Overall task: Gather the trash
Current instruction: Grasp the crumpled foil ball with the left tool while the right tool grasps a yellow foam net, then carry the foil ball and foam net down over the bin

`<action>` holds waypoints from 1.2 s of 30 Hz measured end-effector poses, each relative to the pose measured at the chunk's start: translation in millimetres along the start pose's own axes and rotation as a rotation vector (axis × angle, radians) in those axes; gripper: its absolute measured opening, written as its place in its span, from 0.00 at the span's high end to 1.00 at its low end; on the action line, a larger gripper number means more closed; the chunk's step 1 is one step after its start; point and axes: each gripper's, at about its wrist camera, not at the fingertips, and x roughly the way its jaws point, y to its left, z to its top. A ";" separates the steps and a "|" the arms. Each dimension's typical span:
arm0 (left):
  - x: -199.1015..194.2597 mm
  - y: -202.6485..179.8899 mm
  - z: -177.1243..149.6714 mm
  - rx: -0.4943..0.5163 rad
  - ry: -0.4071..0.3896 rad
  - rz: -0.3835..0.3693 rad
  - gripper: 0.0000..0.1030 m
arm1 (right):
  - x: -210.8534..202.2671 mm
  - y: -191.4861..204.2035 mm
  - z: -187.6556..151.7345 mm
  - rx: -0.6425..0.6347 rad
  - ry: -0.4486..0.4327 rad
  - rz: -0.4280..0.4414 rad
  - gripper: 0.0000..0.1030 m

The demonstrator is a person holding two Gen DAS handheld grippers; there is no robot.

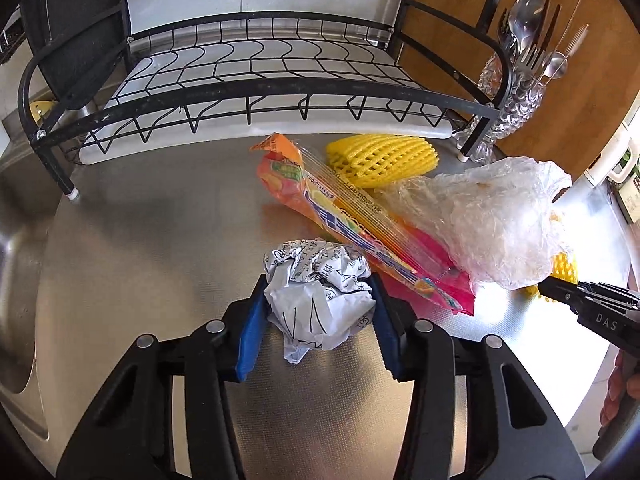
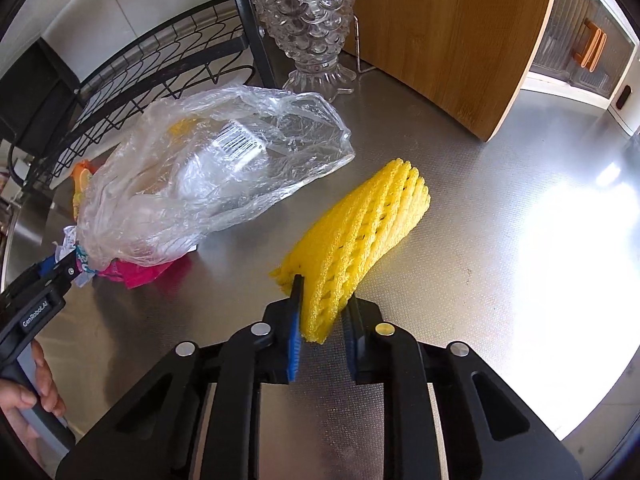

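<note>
Steel counter [image 1: 140, 240]: left gripper [image 1: 320, 300] clamped on crumpled paper [image 1: 316, 300], right gripper [image 2: 322, 308] on yellow foam net [image 2: 360, 232].

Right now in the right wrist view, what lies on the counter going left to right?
Pink wrapper → clear plastic bag → yellow foam net held in the right claw → wooden cutting board.

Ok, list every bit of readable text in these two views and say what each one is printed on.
"GenRoboLAI", roughly: left gripper body.
"DAS": right gripper body, cut off at the frame edge.
Digits starting "6 9": snack wrapper, the rest too small to read.
Black characters: crumpled paper, too creased to read.
Barcode: clear plastic bag, digits unreadable.
</note>
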 end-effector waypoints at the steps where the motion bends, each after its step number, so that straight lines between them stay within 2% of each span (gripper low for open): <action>1: -3.9 -0.9 -1.4 0.004 -0.006 0.000 0.56 | -2.3 -0.5 -2.1 0.005 -0.003 0.010 0.86; 7: -37.7 -3.1 -20.2 0.009 -0.047 -0.011 0.56 | -18.5 2.5 -14.5 0.009 -0.030 0.035 0.88; 10: -59.5 0.5 -38.4 -0.008 -0.061 -0.022 0.56 | -33.9 6.6 -33.1 0.013 -0.048 0.051 0.88; 17: -119.6 11.9 -98.2 -0.024 -0.100 -0.017 0.56 | -66.9 36.5 -81.5 -0.015 -0.084 0.074 0.88; 22: -157.9 18.5 -153.1 -0.043 -0.108 -0.010 0.56 | -89.9 59.9 -131.1 -0.049 -0.093 0.102 0.88; 29: -178.2 25.3 -231.3 -0.066 -0.055 -0.007 0.56 | -98.6 87.8 -200.8 -0.095 -0.044 0.141 0.88; 36: -150.3 31.2 -299.8 -0.096 0.077 -0.026 0.56 | -71.1 107.0 -261.0 -0.147 0.088 0.164 0.88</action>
